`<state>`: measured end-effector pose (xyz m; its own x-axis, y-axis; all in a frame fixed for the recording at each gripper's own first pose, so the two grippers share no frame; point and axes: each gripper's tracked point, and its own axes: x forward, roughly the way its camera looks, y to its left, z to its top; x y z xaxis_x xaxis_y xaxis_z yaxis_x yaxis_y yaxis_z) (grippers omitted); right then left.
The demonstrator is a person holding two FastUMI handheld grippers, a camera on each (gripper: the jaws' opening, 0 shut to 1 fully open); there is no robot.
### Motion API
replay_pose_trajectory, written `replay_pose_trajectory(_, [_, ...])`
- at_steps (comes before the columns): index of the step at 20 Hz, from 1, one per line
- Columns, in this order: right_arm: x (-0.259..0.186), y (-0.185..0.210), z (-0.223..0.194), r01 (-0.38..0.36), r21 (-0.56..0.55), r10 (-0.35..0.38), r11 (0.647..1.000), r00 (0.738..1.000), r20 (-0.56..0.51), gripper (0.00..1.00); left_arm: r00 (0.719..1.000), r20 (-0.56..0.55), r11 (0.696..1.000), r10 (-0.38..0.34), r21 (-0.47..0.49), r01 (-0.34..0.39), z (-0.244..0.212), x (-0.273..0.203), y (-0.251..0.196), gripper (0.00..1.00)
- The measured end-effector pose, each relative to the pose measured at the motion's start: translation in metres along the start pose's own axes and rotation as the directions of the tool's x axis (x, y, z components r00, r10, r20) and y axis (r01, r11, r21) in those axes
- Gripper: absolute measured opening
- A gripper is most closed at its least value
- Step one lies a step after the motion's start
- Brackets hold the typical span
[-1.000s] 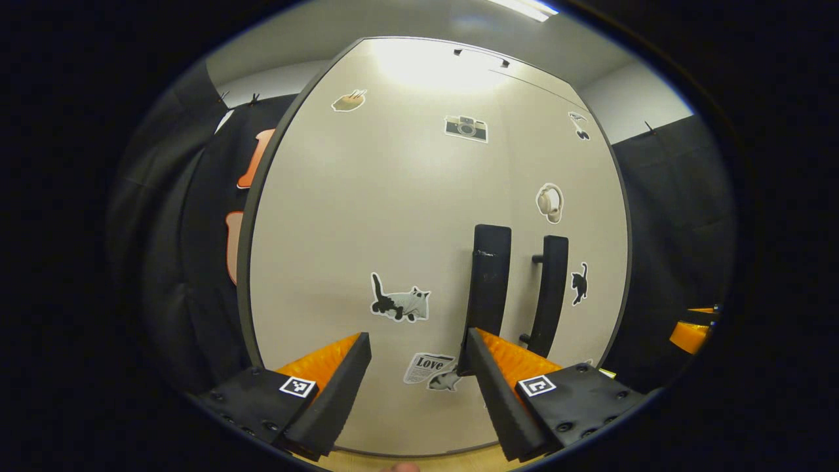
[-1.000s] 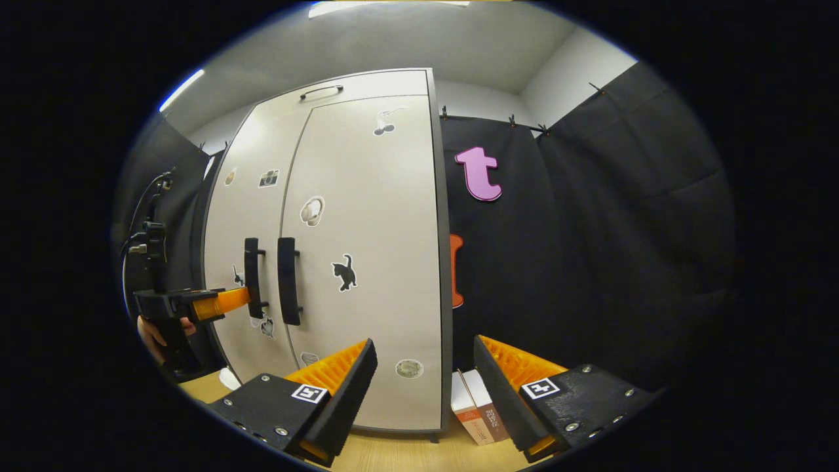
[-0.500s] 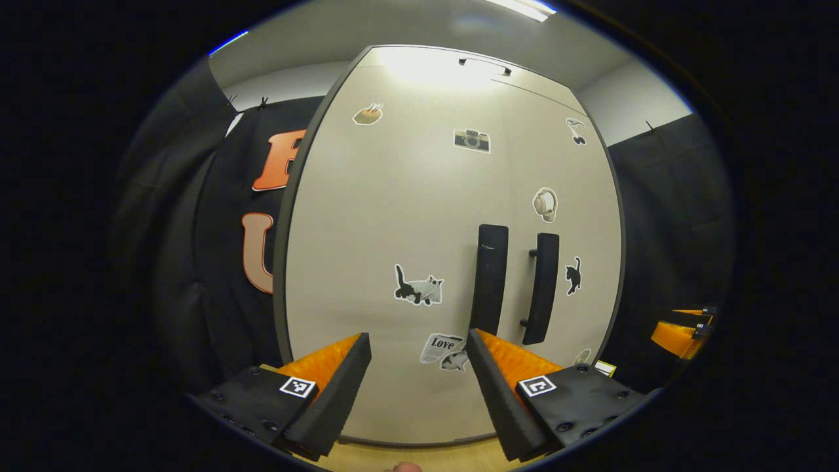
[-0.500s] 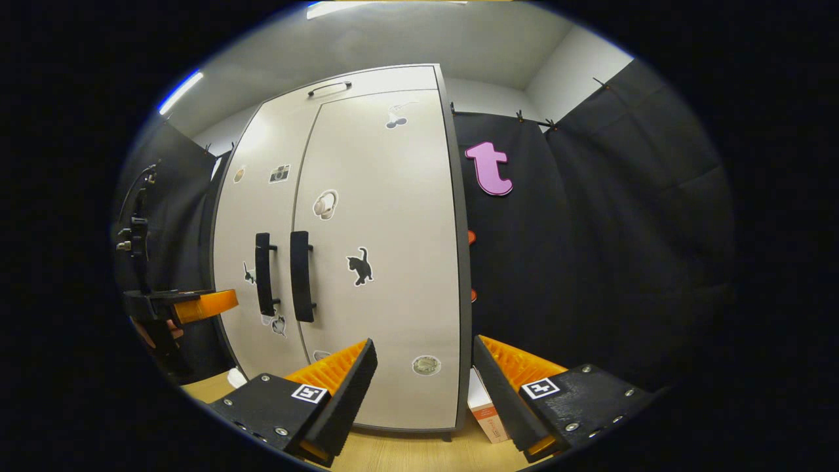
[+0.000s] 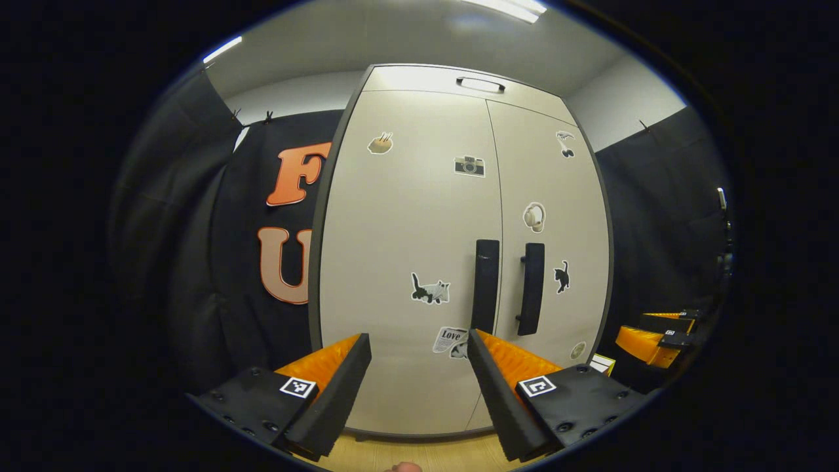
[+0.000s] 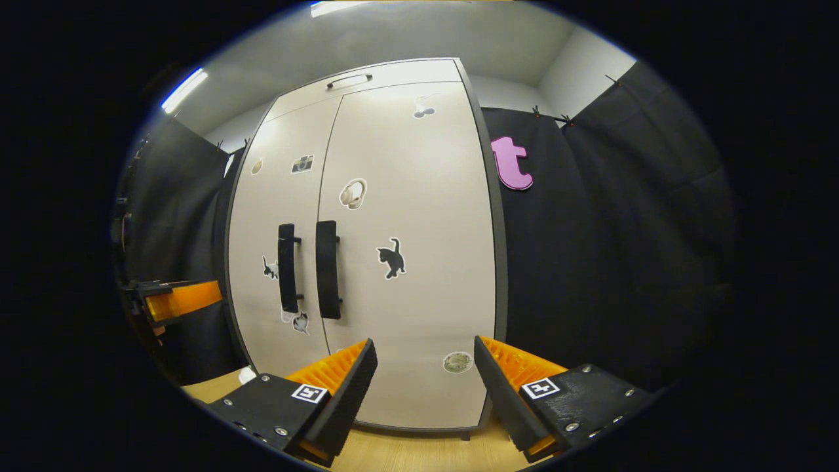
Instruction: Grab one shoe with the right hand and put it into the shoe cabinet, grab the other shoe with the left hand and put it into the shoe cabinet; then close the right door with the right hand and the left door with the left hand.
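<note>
In the left gripper view the left claw sits lowest and nearest, its two fingers spread apart with nothing between them. Past its tips, on the far side of a strip of wooden floor, stands the shoe cabinet, facing the claw squarely. Both doors lie flush with the front. The left door fills the space straight ahead of the claw; its black bar handle stands upright, long axis vertical, just above the claw's right finger. The right door lies beyond the seam, with its own upright handle just beside the first.

In the right gripper view the right claw is likewise spread and empty. Ahead of it the right door takes the middle of the picture, its vertical handle up and to the left of the claw, the left door's handle just beyond. Far to the left the other claw's fingers hang near the cabinet's edge, apart from it.

No shoe is to be seen; with both doors shut, the shoes are presumably inside and the task looks finished. Neither claw touches the cabinet. Each hand is nearer its own door, should a final push be wanted.
</note>
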<state>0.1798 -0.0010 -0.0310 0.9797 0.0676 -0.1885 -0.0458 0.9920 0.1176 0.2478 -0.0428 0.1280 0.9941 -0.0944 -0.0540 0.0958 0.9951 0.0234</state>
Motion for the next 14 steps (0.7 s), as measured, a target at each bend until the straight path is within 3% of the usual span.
replay_pose_trajectory(4, [-0.001,0.013,0.000,-0.022,-0.001,0.022,1.000,1.000,0.001,0.92,1.000,0.005,1.000,0.004,-0.006,-0.004,0.002,-0.005,0.002,0.99])
replay_pose_trajectory(14, [-0.002,0.016,0.011,-0.018,0.019,0.018,1.000,1.000,0.023,0.92,1.000,0.010,1.000,0.000,-0.014,0.000,0.006,-0.004,0.006,0.96])
